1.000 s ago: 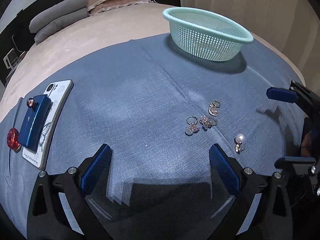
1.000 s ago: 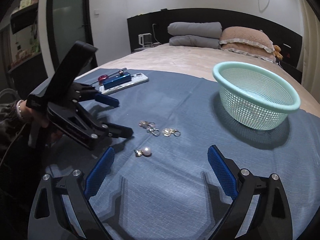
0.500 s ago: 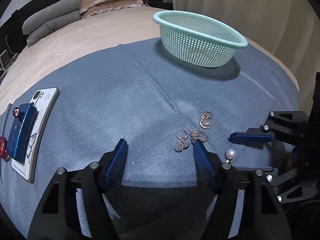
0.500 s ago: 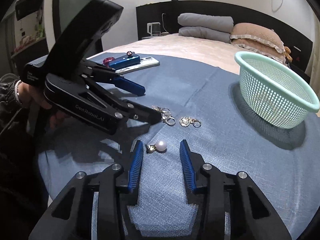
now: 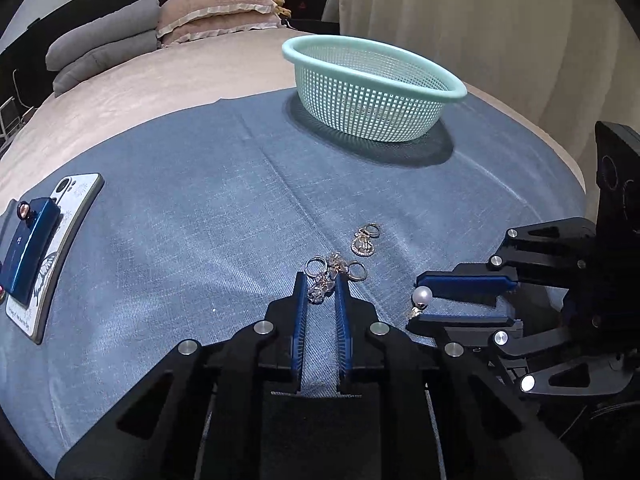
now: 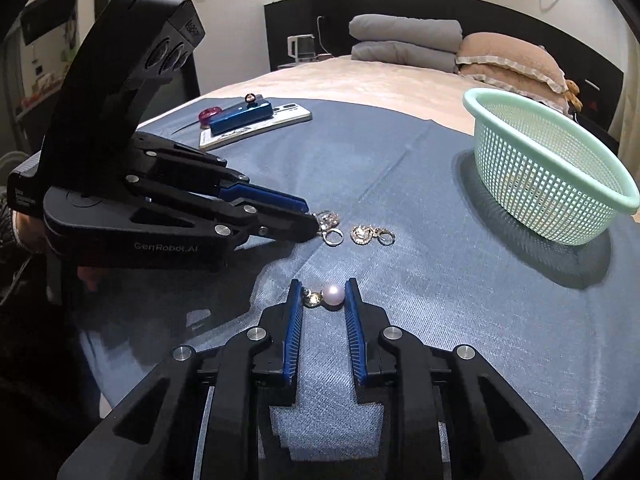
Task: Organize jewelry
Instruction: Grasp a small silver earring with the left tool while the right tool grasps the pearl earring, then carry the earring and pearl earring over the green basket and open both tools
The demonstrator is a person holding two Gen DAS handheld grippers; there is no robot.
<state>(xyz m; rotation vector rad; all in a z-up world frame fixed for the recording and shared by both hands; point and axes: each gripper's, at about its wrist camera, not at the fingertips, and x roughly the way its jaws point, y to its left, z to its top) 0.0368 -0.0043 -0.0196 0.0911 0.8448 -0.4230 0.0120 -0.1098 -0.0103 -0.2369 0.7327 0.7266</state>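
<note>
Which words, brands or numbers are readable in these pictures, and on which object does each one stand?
"GenRobot.AI": on the black side of the left tongs, in the right wrist view.
Small white print on the rear end of the same tongs: too small to read.
One line of print on the white phone case, at its near end: too blurred to read.
Nothing else bears text.

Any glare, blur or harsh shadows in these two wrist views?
Left wrist: sharp, heavy fisheye bending, dark shadow beside the basket. Right wrist: also sharp, bright highlight on the pearl, left gripper casts a broad shadow on the cloth.
</note>
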